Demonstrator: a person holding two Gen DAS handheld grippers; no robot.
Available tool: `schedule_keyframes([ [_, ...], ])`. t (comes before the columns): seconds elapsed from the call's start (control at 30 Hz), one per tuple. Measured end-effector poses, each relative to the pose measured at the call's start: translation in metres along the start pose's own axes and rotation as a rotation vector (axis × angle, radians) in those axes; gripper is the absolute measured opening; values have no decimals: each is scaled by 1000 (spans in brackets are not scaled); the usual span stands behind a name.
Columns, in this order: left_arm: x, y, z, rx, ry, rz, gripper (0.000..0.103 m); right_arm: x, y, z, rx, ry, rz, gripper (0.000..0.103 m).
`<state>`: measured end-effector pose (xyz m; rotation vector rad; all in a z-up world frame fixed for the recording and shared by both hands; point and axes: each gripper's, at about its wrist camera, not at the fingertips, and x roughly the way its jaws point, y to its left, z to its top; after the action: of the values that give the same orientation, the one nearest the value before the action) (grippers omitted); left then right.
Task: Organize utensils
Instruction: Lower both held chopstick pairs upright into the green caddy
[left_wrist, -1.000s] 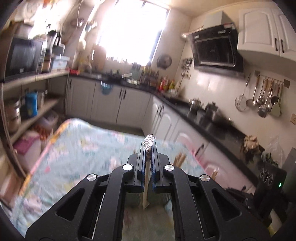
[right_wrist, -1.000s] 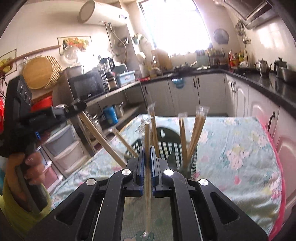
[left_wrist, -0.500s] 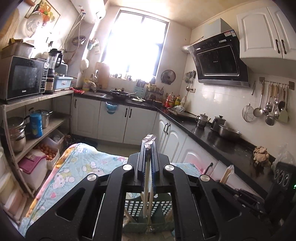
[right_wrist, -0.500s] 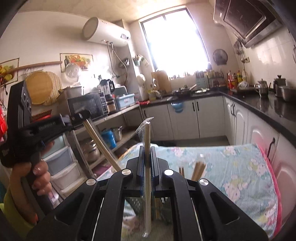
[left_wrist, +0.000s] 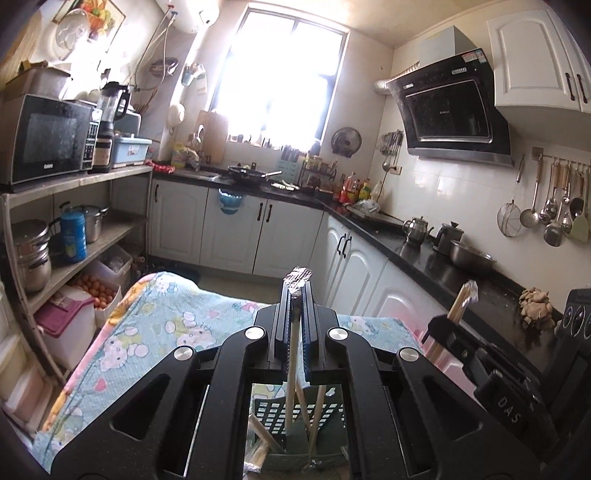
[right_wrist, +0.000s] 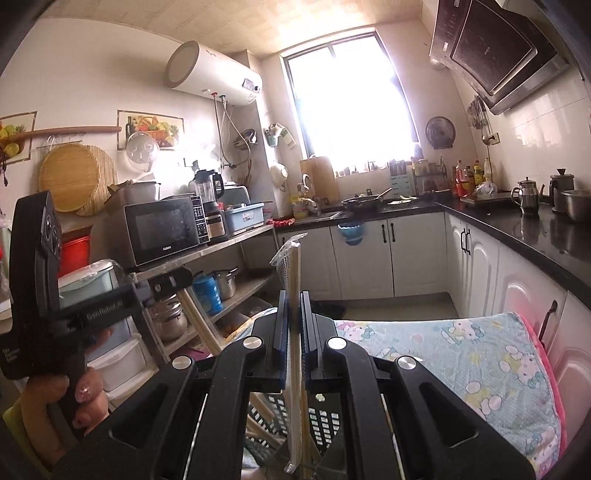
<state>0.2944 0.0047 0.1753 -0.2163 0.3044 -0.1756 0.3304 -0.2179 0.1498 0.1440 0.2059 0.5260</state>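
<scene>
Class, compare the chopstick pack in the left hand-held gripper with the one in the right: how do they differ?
The left pack barely clears the left hand-held gripper, showing only its crinkled wrapper top; the right pack rises well above the right hand-held gripper. Both are plastic-wrapped, upright, clamped between shut jaws above the dark basket.

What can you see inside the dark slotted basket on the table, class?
Several wrapped chopsticks stand leaning inside the basket, with more visible through its slots. The basket's floor and the chopsticks' lower ends are hidden behind the right tongs and their black frame.
</scene>
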Motion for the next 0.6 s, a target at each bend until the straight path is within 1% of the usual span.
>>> schedule_keyframes([
  [0.27, 17, 13, -18, -17, 27, 9, 1, 28, -12, -14, 13, 12, -35, 6],
  [0.6, 30, 17, -34, -9, 34, 25, 1, 51, -15, -43, -27, 11, -82, 6],
])
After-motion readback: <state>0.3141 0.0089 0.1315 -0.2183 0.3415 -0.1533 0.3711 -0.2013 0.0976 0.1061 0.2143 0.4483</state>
